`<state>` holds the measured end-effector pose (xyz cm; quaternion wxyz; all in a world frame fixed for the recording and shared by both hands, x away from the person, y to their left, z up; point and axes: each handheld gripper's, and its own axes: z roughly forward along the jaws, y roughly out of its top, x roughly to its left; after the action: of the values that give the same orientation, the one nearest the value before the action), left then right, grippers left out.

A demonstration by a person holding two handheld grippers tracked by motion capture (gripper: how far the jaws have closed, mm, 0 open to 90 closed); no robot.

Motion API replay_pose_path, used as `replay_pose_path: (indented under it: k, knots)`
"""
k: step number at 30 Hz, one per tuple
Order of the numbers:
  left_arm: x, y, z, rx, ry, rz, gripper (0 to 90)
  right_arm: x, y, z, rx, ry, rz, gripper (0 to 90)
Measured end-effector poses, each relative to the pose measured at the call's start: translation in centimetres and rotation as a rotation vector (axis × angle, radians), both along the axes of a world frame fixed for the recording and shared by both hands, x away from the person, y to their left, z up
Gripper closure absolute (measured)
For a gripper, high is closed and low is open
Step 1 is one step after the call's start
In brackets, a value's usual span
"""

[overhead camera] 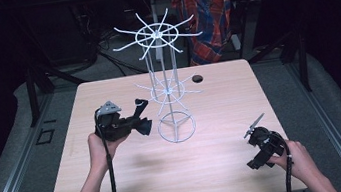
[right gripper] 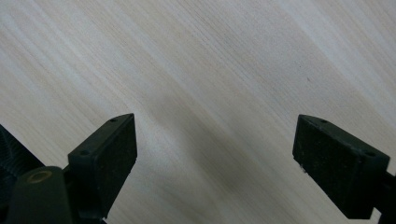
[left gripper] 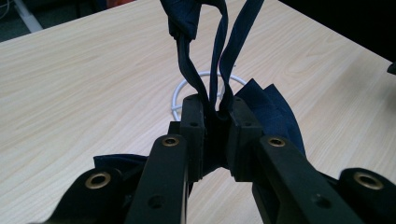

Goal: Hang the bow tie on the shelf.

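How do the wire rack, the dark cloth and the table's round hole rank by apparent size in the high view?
1. Wire rack: by far the largest, standing tall on the table.
2. Dark cloth, clamped in the left gripper: much smaller.
3. Round hole: smallest, though it sits farther from the camera, so that gap is less certain.

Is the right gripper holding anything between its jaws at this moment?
No: in the right gripper view, the right gripper has its jaws wide apart, with bare wooden table between them.
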<state>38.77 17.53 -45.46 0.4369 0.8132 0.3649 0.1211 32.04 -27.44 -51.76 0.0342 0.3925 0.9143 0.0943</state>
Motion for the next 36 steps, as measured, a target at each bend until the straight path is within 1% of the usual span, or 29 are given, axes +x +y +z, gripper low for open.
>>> replay_pose_path:
  k: [1, 3, 6, 8, 9, 10, 11, 16, 22, 23, 29, 32, 33, 36]
  knots:
    - [0.1, -0.1, 0.0, 0.000, -0.001, -0.002, 78.9, 0.0, 0.0, 0.0, -0.007, 0.000, 0.004, 13.6]
    - [0.1, -0.2, 0.0, 0.004, -0.005, -0.004, 78.9, 0.1, 0.0, 0.0, 0.000, 0.008, 0.006, 13.6]
    - [0.2, -0.4, -0.1, 0.005, -0.005, -0.007, 79.0, 0.0, 0.0, 0.0, -0.006, 0.002, 0.003, 13.6]
    - [0.3, -0.6, -0.1, 0.005, -0.002, -0.012, 78.9, 0.0, 0.0, 0.0, -0.002, 0.000, 0.002, 13.6]
    - [0.4, -0.7, -0.2, 0.007, -0.004, -0.012, 78.9, 0.0, 0.0, -0.1, 0.010, 0.000, -0.002, 13.6]
    - [0.4, -0.9, -0.2, 0.003, -0.004, -0.012, 78.9, 0.0, 0.0, 0.0, -0.005, 0.001, 0.004, 13.6]
    - [0.4, -0.9, -0.2, 0.003, -0.004, -0.012, 78.9, 0.0, 0.0, -0.1, 0.006, -0.004, -0.008, 13.6]
    - [0.7, -1.3, -0.4, 0.006, 0.004, -0.019, 79.1, 0.1, -0.1, 0.0, -0.010, 0.006, 0.004, 13.6]
    - [1.0, -1.8, -0.7, 0.008, 0.008, -0.022, 79.1, 0.1, -0.1, 0.1, -0.014, 0.011, 0.014, 13.6]
    - [1.1, -2.0, -0.7, 0.014, 0.011, -0.031, 79.1, 0.1, -0.1, 0.0, -0.005, 0.010, 0.007, 13.6]
    - [1.4, -2.5, -1.0, 0.015, 0.011, -0.032, 79.1, 0.1, -0.1, 0.0, -0.008, 0.009, 0.007, 13.6]
    - [1.6, -2.8, -1.1, 0.020, 0.022, -0.042, 79.1, 0.1, -0.2, 0.0, -0.006, 0.009, 0.007, 13.6]
    - [1.6, -3.0, -1.3, 0.021, 0.024, -0.041, 79.1, 0.0, -0.1, -0.1, 0.011, 0.002, -0.009, 13.6]
    - [1.7, -3.1, -1.4, 0.026, 0.031, -0.045, 79.1, 0.0, -0.1, -0.1, 0.011, 0.003, -0.010, 13.6]
